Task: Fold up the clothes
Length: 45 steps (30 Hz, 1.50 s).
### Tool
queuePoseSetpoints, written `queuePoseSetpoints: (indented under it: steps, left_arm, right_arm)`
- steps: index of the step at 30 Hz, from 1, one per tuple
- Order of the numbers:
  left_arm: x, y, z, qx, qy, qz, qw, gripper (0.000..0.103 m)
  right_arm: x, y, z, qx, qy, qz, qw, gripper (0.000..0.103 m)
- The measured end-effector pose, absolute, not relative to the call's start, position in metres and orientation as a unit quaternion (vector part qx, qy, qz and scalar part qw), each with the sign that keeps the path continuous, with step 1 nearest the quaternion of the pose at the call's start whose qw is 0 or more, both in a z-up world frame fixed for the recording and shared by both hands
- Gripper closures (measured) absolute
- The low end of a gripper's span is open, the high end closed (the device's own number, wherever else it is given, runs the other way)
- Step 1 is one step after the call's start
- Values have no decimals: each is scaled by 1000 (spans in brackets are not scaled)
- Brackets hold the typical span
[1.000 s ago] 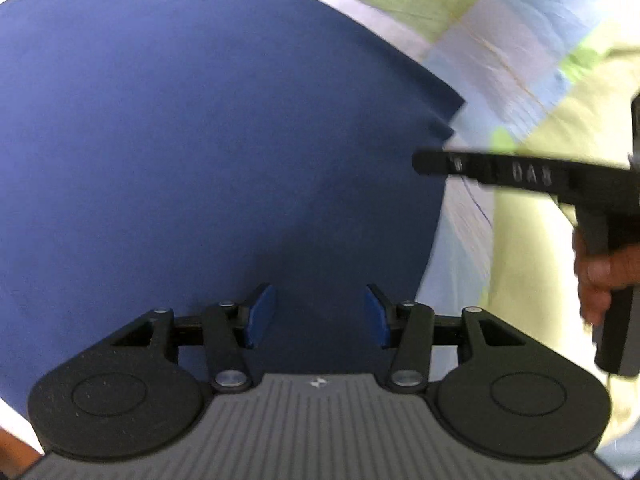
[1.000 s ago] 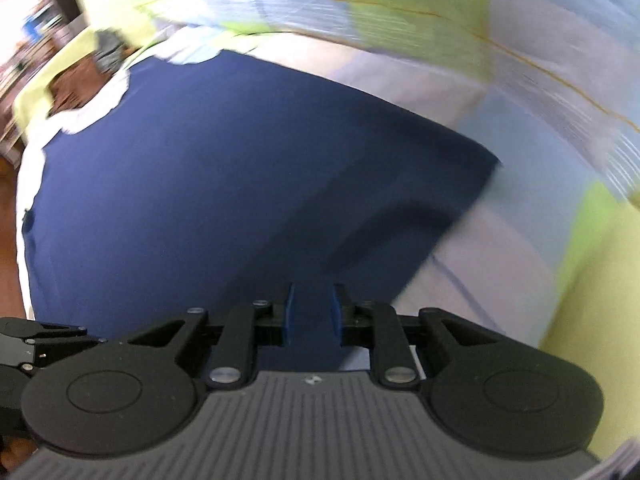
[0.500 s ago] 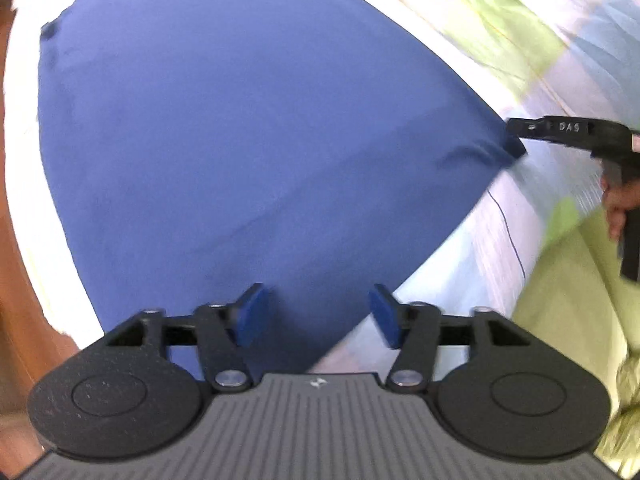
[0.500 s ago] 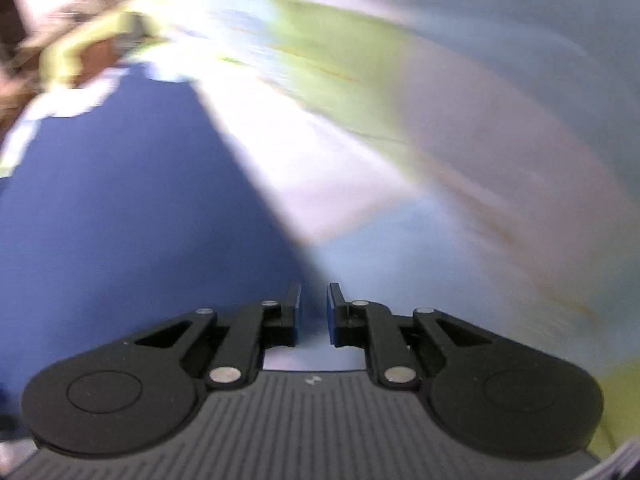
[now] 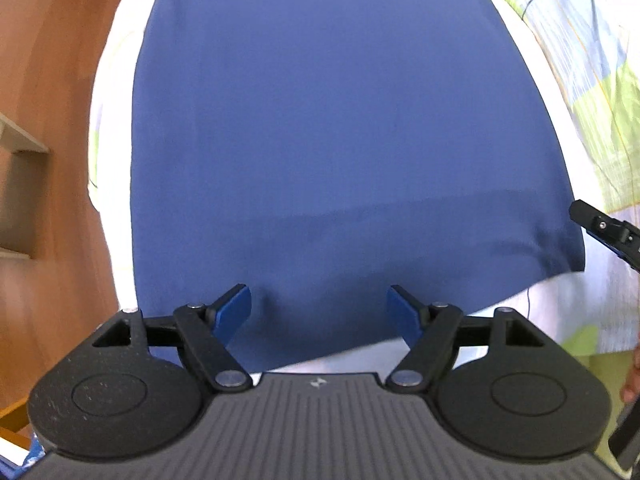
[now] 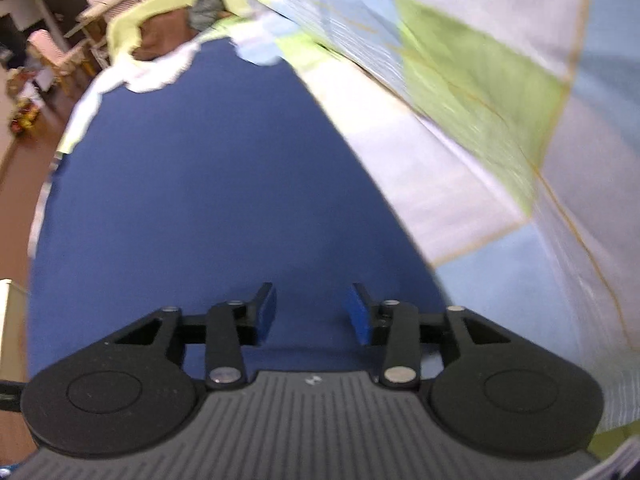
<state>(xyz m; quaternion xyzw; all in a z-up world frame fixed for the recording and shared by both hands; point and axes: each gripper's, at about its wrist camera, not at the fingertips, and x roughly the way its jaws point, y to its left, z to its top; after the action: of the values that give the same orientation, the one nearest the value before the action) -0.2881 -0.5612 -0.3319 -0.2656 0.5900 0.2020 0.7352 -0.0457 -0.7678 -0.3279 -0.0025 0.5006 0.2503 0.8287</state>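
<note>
The left gripper (image 5: 319, 312) has its jaws spread wide and holds nothing; the near edge of the dark blue cloth (image 5: 340, 152) lies just under and in front of them. The right gripper (image 6: 310, 312) has its jaws spread too, a little less wide, with only blue cloth between and below the pads. I cannot tell if the pads touch the cloth. In the left wrist view the right gripper shows at the far right edge, just beside the near right corner of the cloth.

The cloth lies flat on a checked bedsheet (image 6: 480, 92) of green, light blue and white. Its long axis runs away from both grippers, toward the far end of the bed. A faint line crosses the cloth near the close end; it may be a fold or only a shadow. Each gripper is near one close corner, the left one at the left side, near the wooden floor (image 5: 52, 60). The flat cloth fits both a spread garment and one already folded.
</note>
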Motion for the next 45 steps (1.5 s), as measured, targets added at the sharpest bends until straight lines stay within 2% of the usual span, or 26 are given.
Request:
queuePoseSetpoints:
  steps: [7, 11, 24, 28, 41, 45]
  left_arm:
    - [-287, -555, -314, -250, 591, 233, 731, 26]
    - [-294, -538, -303, -241, 595, 237, 729, 26]
    - [-271, -564, -308, -201, 611, 237, 728, 25]
    - [-257, -563, -281, -191, 590, 240, 747, 25]
    - [-231, -567, -191, -163, 525, 245, 799, 25]
    - [-243, -571, -162, -155, 509, 242, 811, 21]
  right_arm:
    - [-53, -755, -322, -8, 496, 273, 824, 53]
    - [-61, -763, -323, -6, 497, 272, 824, 52]
    - [-79, -773, -331, -31, 507, 275, 816, 48]
    - [-68, -781, -327, -17, 497, 266, 826, 48]
    - [-58, -776, -231, 7, 413, 297, 861, 45]
    - [-70, -781, -193, 8, 391, 304, 868, 43]
